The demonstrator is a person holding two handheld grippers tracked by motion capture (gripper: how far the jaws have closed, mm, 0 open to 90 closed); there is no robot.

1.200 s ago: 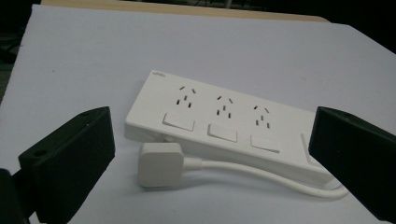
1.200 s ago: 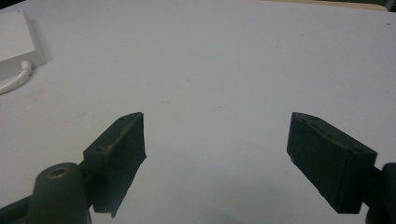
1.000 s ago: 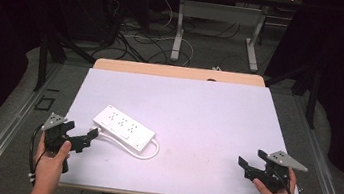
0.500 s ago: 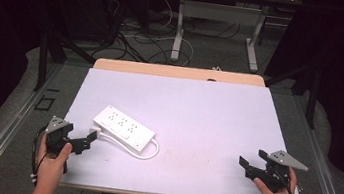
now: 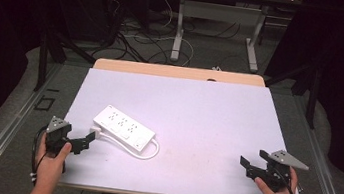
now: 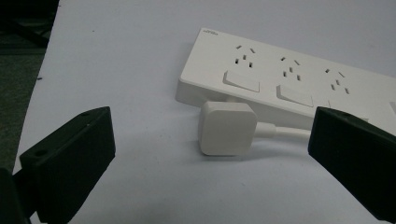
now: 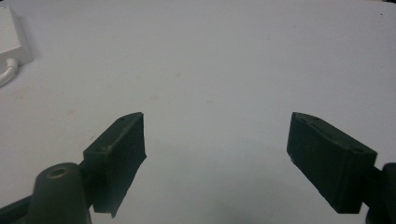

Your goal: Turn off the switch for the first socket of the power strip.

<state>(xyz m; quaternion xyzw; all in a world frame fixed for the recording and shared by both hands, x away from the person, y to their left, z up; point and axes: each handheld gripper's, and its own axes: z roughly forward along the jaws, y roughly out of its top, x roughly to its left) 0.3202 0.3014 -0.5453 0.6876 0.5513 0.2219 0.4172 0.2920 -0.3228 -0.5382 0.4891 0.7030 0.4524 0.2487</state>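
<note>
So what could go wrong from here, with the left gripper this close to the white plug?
The left gripper, jaws open, points at the square white plug, which lies right against the white power strip; closing could catch the strip's edge or push the plug aside instead of gripping it. The white cable loops short, so lifting the plug may drag the strip across the white table. The right gripper is open and far away, seemingly too distant to steady anything.
</note>
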